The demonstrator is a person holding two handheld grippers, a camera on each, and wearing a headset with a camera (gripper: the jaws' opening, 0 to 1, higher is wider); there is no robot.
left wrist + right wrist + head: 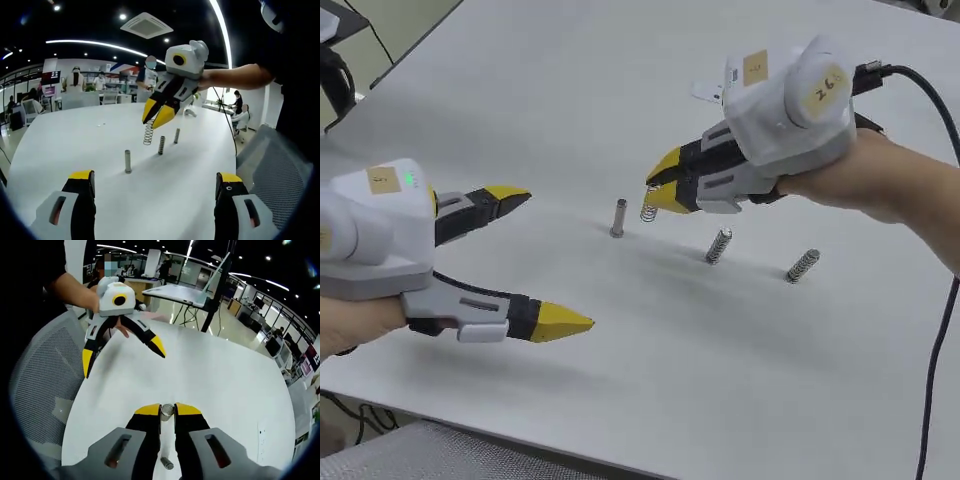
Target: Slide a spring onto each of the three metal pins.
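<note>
A bare metal pin (618, 218) stands upright on the white table (520, 90). Just right of its top hangs a loose spring (648, 211), with my right gripper (658, 192) shut on its upper end. The same spring (167, 410) sits between the yellow tips in the right gripper view, with the pin (166, 463) below. Two more pins, each wearing a spring (718, 246) (802, 265), stand further right. My left gripper (545, 260) hovers wide open to the left of the bare pin, holding nothing. In the left gripper view the bare pin (127, 161) stands ahead of the open jaws.
The table's near edge (570, 450) runs below the left gripper, with a mesh chair (410, 455) beyond it. A small white item (705, 92) lies at the back. A black cable (932, 350) trails from the right gripper along the right side.
</note>
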